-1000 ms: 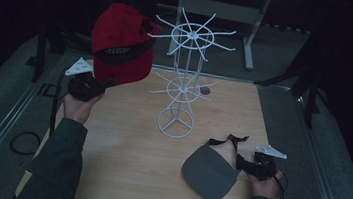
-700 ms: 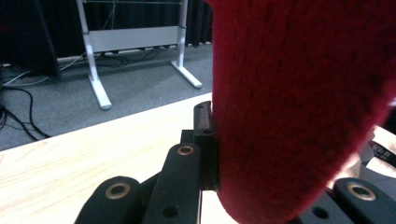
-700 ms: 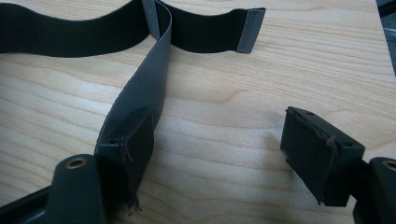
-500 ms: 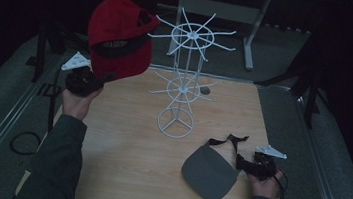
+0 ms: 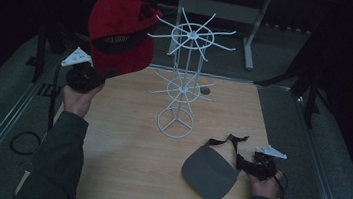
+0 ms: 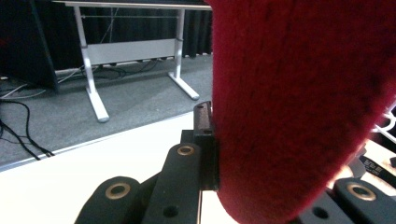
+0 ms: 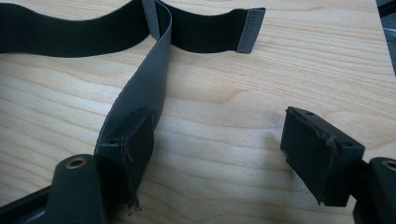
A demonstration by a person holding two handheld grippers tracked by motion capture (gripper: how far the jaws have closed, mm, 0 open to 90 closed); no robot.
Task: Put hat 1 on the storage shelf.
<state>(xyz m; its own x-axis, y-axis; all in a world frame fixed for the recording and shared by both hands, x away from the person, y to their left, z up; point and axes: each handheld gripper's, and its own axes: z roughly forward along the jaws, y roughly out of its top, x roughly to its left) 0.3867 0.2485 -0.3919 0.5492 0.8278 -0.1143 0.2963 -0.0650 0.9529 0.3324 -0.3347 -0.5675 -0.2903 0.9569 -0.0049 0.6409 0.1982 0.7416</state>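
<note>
On the black band of the red felt cap point(image 5: 120, 32) that I hold up there is a line of pale lettering, too small and dim for me to read. A small white printed label point(image 6: 375, 164) by my left jaws is just as illegible.

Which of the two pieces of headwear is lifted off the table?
The red cap, held up in the left tongs beside the white wire rack. The grey visor lies flat on the wooden table.
</note>
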